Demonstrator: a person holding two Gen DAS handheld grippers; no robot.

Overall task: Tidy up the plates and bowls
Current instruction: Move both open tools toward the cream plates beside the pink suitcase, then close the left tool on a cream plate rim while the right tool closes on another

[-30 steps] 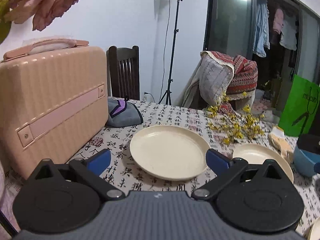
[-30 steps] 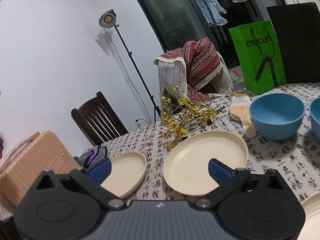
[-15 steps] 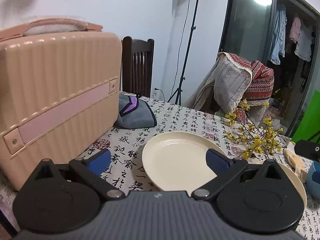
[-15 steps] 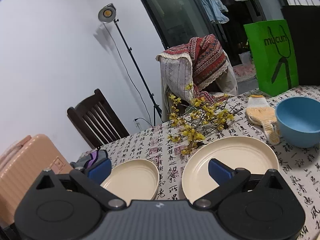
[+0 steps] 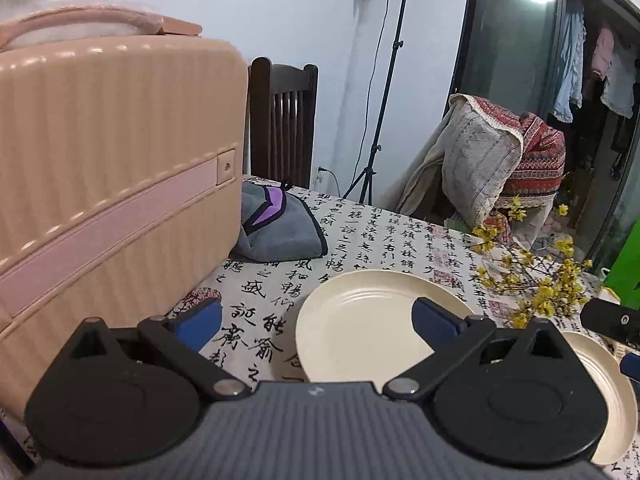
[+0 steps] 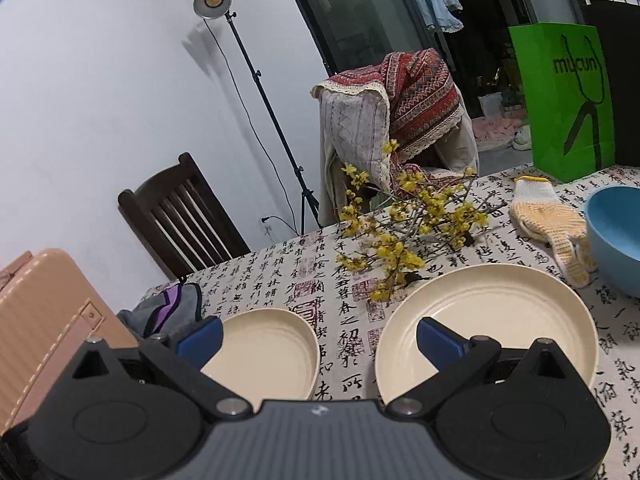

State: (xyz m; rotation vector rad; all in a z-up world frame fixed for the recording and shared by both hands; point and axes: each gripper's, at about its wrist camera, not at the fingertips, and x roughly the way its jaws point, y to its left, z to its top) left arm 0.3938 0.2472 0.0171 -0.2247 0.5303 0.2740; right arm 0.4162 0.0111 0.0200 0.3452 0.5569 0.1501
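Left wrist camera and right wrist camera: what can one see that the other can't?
Only the left wrist view shows the suitcase's pink handle. Only the right wrist view shows the blue bowl, the yellow glove and the whole green bag. Both show the two cream plates, the smaller plate and the larger plate, the yellow flowers, the wooden chair and the lamp stand.

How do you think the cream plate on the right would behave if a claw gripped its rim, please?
The cream plate looks rigid, so it probably would not flex. Its smooth, slightly glossy rim may slip. Being wide and shallow, held at one edge it would likely tilt.
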